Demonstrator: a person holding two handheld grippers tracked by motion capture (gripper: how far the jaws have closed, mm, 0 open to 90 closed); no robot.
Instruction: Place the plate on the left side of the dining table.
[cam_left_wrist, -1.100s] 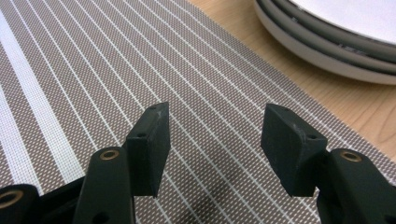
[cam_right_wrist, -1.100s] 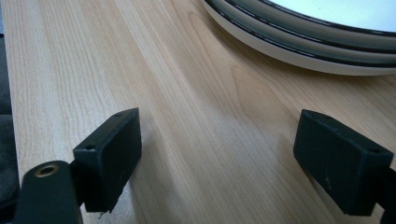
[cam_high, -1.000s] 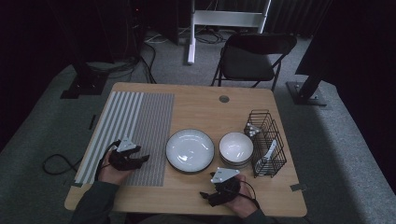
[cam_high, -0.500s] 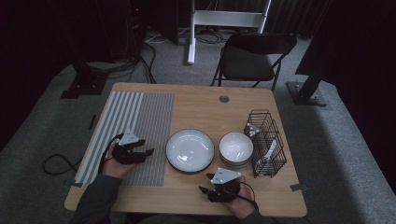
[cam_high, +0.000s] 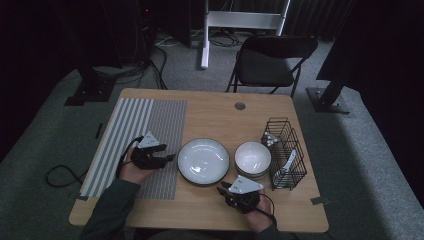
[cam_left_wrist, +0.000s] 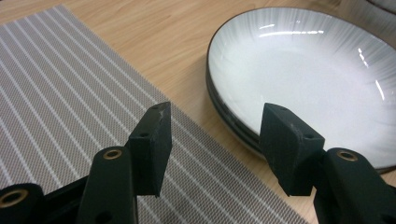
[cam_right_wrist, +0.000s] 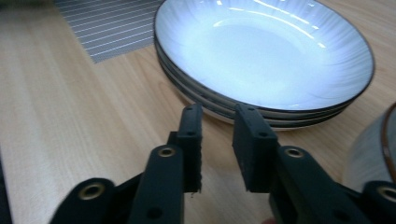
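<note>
Right gripper (cam_right_wrist: 217, 149) has been closing (nothing between) — near plates (cam_right_wrist: 261, 56).

The high view looks forward and down from above the person's side, taking in the whole bench (cam_high: 210, 107) from afar. Each gripper view looks low and close along its own hand-held gripper. All three share the stacked plates (cam_high: 203, 161) ahead of both.

Left hand-held gripper (cam_high: 169, 158) agape — right (cam_high: 223, 189) narrowing, empty
</note>
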